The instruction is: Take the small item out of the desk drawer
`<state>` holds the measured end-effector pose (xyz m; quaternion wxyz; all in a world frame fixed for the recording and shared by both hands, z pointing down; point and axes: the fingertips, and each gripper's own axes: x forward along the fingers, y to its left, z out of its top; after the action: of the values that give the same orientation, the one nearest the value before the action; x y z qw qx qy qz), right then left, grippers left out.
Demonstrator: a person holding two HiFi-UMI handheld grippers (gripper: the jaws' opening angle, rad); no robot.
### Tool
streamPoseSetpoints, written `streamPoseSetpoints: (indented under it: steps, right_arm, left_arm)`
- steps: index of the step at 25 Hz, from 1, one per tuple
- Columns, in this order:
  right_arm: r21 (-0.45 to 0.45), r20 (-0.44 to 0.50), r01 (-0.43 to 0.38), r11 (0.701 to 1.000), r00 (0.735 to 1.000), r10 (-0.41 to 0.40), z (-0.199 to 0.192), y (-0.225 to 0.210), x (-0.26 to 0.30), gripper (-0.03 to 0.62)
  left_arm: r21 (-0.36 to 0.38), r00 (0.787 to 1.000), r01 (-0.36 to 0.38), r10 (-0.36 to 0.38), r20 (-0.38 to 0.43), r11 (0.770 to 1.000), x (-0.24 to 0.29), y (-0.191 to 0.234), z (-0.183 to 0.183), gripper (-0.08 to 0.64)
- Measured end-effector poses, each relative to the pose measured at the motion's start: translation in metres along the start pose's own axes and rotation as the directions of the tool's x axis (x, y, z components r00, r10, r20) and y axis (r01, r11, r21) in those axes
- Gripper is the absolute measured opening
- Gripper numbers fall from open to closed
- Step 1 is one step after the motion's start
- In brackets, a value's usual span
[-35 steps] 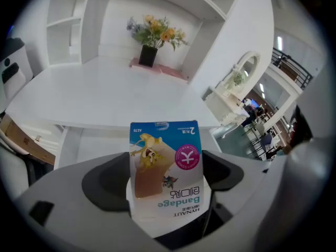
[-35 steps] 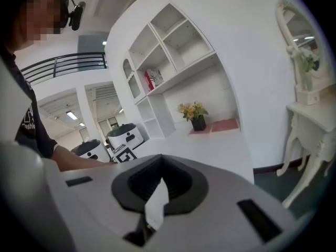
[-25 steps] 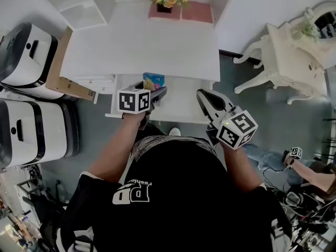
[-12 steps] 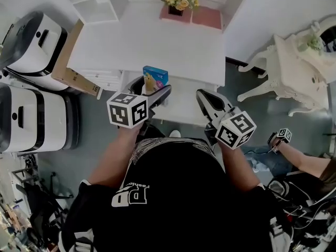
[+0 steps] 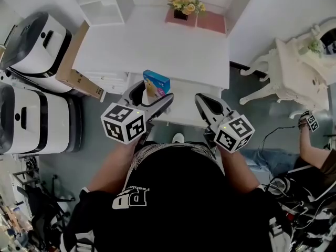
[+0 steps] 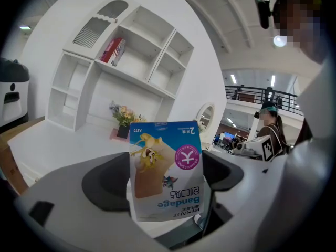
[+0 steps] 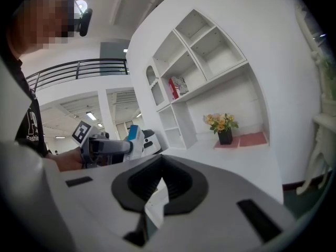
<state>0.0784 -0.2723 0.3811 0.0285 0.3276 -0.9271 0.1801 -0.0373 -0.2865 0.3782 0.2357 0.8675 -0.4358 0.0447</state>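
A small blue bandage box [image 5: 156, 83] [image 6: 165, 167] with a cartoon print stands upright between the jaws of my left gripper [image 5: 153, 97] [image 6: 164, 181], which is shut on it. The box is held above the open white desk drawer [image 5: 184, 112], just in front of the white desk top [image 5: 152, 43]. My right gripper [image 5: 206, 103] [image 7: 156, 189] hovers over the drawer's right side with its jaws shut and nothing between them. From the right gripper view the left gripper [image 7: 107, 146] and the box [image 7: 133, 132] show at the left.
A flower pot [image 5: 182, 1] and pink mats stand at the desk's back edge. White appliances [image 5: 31, 35] and a cardboard box [image 5: 73, 72] crowd the left. A white ornate table [image 5: 294, 62] is at the right, and another person's hand [image 5: 310, 125] lower right.
My left gripper has lifted the bandage box up out of the drawer and drawn back toward the body. The right gripper has hardly moved.
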Motion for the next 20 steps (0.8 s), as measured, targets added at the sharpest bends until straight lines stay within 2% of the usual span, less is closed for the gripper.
streamPoseSetpoints:
  steps: [6,14,20]
  right_arm:
    - [0.015,0.027,0.055,0.998,0.998,-0.056,-0.010,0.059,0.006,0.009]
    - [0.035,0.023,0.122,0.992,0.992,-0.123,-0.025,0.099,0.025,0.009]
    - [0.125,0.051,0.163,0.979,0.984,-0.170,-0.049,0.148,0.022,0.009]
  left_arm:
    - [0.022,0.997,0.077,-0.077,0.003,0.997,-0.063,-0.007,-0.004,0.439]
    - [0.009,0.991,0.132,-0.131,-0.034,0.991,-0.109,0.012,-0.022,0.439]
    - [0.013,0.984,0.176,-0.175,-0.042,0.984,-0.165,0.015,-0.041,0.439]
